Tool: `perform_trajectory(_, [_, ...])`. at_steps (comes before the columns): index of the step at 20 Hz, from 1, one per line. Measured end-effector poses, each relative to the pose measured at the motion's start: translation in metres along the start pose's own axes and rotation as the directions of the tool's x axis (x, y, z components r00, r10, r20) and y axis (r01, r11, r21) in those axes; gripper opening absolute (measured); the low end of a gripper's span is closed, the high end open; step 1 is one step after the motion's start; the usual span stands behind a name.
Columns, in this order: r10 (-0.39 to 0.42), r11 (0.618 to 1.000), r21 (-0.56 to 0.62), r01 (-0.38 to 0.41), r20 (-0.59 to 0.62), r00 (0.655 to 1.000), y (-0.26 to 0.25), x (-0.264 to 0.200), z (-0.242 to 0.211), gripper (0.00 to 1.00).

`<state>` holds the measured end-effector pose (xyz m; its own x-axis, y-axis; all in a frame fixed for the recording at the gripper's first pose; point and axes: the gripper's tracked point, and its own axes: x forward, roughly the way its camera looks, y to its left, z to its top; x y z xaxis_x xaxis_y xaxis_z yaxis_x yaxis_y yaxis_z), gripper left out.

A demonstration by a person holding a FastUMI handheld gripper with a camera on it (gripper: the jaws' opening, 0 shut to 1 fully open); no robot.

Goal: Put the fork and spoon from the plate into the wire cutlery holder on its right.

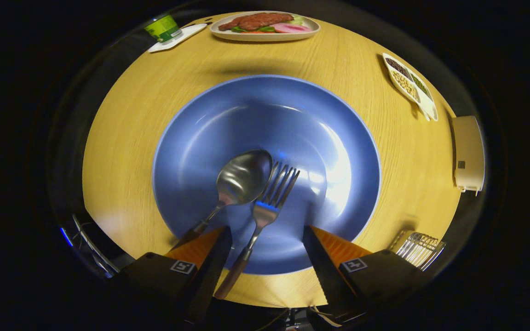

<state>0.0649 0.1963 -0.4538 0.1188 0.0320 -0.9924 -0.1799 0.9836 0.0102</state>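
A blue plate (292, 119) lies on the round wooden table just ahead of my fingers. On it rest a metal spoon (242, 180) and a metal fork (272, 197), side by side, heads pointing away, brown handles toward me. My gripper (267, 232) hovers open above the near rim of the plate. The fork's handle runs between the two fingers, close to the left one. The spoon's handle passes under the left finger (210, 257). Nothing is gripped. The wire cutlery holder (419, 248) stands on the table to the right of the plate, just beyond the right finger.
Across the table sit a platter of food (265, 25), a green cup on a white coaster (164, 28), and a divided white dish of beans (410, 85). A cream box (468, 154) stands at the right table edge. A metal frame (92, 246) shows beside the left finger.
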Motion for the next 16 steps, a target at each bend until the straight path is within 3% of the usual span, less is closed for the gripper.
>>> perform_trajectory(1, [0.010,1.000,0.010,-0.010,-0.008,1.000,0.002,0.000,0.001,0.97])
perform_trajectory(4, [0.000,1.000,0.030,0.001,-0.010,1.000,0.000,0.002,0.003,0.54])
perform_trajectory(5, [0.010,0.999,0.047,-0.010,-0.003,1.000,0.001,-0.001,0.002,0.48])
perform_trajectory(6, [0.017,0.997,0.070,-0.017,0.002,1.000,0.000,-0.001,0.002,0.24])
perform_trajectory(7, [0.030,0.996,0.082,-0.030,0.007,1.000,0.002,-0.001,0.001,0.12])
perform_trajectory(10, [0.107,0.988,0.105,-0.110,0.027,0.994,0.009,-0.003,-0.005,0.08])
perform_trajectory(16, [0.130,0.981,0.121,-0.149,0.151,0.980,-0.005,-0.036,-0.006,0.08])
